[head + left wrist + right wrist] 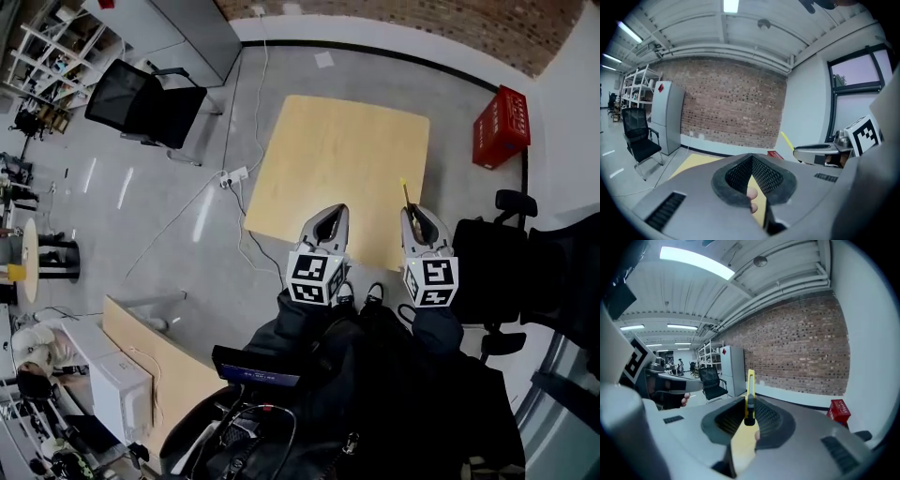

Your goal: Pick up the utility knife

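Note:
The utility knife [407,194] is a thin yellow tool with a dark middle section. My right gripper [415,216] is shut on it, holding it above the near right edge of the wooden table [337,159]. In the right gripper view the knife [750,394] stands up between the closed jaws of the right gripper [749,417]. My left gripper [332,214] hovers over the table's near edge, shut and empty. In the left gripper view its jaws [752,164] meet in a V. The knife [786,139] and right gripper [820,152] show at the right of that view.
A red crate [502,127] sits on the floor right of the table. A black chair [145,103] and a grey cabinet [187,28] are at the far left. A power strip with cables [232,176] lies left of the table. Dark office chairs [511,272] crowd my right side.

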A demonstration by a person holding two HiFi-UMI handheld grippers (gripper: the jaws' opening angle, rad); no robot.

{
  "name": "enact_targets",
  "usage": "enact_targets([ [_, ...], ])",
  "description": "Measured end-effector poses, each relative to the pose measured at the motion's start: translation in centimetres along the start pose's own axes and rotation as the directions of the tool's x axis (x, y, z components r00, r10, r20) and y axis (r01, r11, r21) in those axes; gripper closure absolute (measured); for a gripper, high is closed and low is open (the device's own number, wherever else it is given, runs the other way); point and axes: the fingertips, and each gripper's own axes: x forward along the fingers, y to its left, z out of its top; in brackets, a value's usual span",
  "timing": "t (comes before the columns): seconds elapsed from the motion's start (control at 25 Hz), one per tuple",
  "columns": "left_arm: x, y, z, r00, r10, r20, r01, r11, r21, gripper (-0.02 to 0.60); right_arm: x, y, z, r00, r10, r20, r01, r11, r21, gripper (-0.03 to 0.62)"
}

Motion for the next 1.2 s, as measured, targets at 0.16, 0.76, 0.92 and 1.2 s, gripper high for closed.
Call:
enact_targets([
  [0.16, -0.8, -0.6, 2.2, 1.0, -0.003, 0.03, 0.002, 1.0, 0.01, 0.586, -1.9, -0.2, 2.7, 0.998, -0.014, 0.059, 0.015, 1.0, -0.004, 0.525],
  [0.76, -2.6, -1.2, 9.1, 0.983, 0.011, 0.182, -0.026, 0.996, 0.084, 0.586, -5.1, -0.2, 10.5, 0.972, -0.017, 0.233, 0.033, 0.997, -0.064, 0.525],
  [0.92, -2.9, -1.7, 10.4, 0.976, 0.01, 0.217, -0.033, 0.995, 0.099, 0.586, -5.5, -0.3, 11.9, 0.964, -0.009, 0.265, 0.031, 0.996, -0.078, 0.525],
  [1.2, -3.2, -1.4, 12.3, 0.966, 0.015, 0.257, -0.045, 0.993, 0.109, 0.586, -5.8, -0.4, 13.9, 0.951, -0.008, 0.308, 0.035, 0.996, -0.084, 0.525],
])
